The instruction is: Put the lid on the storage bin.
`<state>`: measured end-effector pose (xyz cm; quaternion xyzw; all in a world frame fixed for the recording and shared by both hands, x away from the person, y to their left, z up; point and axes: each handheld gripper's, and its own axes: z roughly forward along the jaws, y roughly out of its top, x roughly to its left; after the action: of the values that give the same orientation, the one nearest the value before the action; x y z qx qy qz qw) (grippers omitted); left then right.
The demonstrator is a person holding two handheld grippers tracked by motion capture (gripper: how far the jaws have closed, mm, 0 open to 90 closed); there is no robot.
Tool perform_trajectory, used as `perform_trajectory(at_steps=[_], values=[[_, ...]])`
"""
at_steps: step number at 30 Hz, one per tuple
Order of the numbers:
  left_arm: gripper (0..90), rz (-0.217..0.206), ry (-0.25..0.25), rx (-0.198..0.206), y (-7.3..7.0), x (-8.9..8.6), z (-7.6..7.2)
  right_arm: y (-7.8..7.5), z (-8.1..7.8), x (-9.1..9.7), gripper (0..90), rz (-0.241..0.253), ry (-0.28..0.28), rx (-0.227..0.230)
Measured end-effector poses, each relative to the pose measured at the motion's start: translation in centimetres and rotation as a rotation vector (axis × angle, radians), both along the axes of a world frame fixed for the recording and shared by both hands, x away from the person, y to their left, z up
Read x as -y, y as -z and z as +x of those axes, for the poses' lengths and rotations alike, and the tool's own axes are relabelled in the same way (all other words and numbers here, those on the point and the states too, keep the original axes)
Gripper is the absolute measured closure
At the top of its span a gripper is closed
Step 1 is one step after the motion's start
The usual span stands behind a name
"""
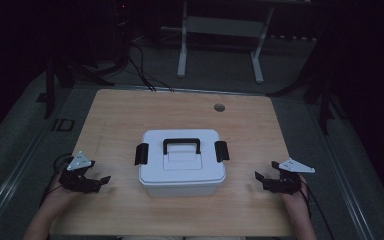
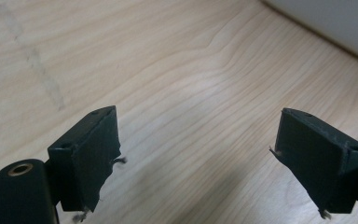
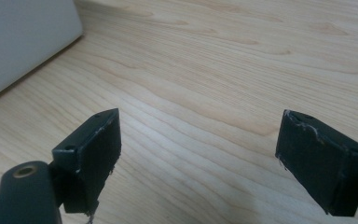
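High view, left tongs and right tongs spread wide, empty, flanking white box.

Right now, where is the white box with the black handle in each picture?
High view: the white box sits mid-table, between the two grippers.
Left gripper view: a bit of its wall fills the top right corner.
Right gripper view: its wall fills the top left corner.
Shared landmark: the light wooden table, under everything in all three.
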<state>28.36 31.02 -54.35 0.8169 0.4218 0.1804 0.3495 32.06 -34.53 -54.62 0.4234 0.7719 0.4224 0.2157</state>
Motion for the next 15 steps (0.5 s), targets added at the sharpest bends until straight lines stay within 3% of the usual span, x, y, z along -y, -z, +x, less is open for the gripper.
perform_trajectory(at_steps=[5, 8, 15], values=[[13.8, -0.002, -0.042, 0.003, 0.7, -0.2, -0.4, 0.2, 0.1, 0.2, 13.9, 0.001, 0.036, 0.002], [13.8, -0.001, -0.086, 0.029, 0.9, -0.3, -0.8, 0.4, 0.1, 0.2, 13.9, 0.001, 0.051, 0.002], [13.8, -0.050, -0.175, 0.096, 0.8, -1.0, -1.6, 0.2, 0.0, 0.1, 13.9, 0.025, 0.086, 0.014]])
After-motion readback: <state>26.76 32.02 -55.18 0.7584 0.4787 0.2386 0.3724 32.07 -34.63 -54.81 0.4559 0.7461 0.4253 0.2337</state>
